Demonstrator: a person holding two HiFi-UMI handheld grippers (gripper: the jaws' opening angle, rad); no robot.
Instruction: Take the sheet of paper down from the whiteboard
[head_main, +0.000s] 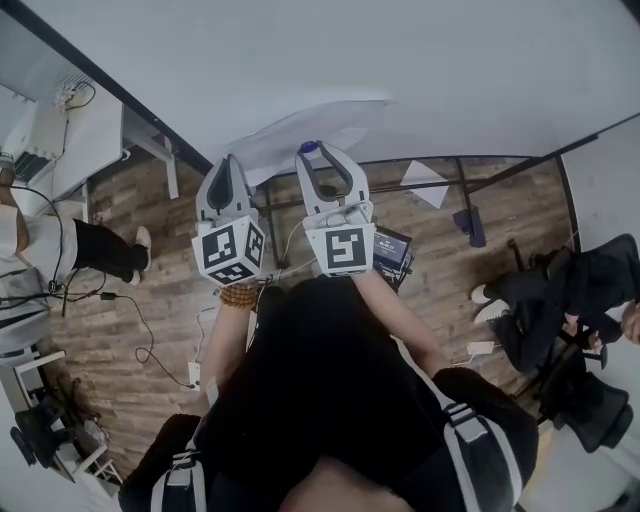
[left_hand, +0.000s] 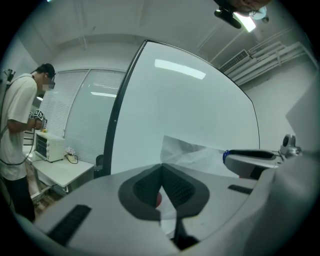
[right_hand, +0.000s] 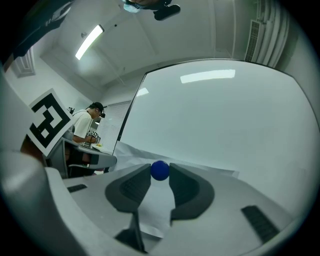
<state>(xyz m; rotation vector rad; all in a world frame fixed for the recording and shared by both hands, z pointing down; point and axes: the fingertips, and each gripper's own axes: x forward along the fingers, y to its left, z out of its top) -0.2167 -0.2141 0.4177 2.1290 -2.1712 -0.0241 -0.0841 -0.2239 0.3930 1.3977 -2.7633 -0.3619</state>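
A white sheet of paper (head_main: 300, 130) lies crumpled against the whiteboard (head_main: 350, 50) near its lower edge. My left gripper (head_main: 228, 168) is level and shut on the sheet's left part (left_hand: 192, 155); its jaws meet at the tips (left_hand: 161, 167), with paper running between them and a small red spot in the gap below. My right gripper (head_main: 322, 158) is beside it, shut on a round blue magnet (right_hand: 160, 170) that rests on the sheet (right_hand: 155, 200) at the board. The blue magnet (left_hand: 226, 155) also shows at the right gripper's tip in the left gripper view.
The whiteboard's black stand legs (head_main: 465, 195) stand on a wooden floor with cables (head_main: 140, 330). A person in a white shirt (left_hand: 17, 125) works at a desk with a white appliance (left_hand: 50, 147) to the left. Another person (head_main: 560, 300) sits at the right.
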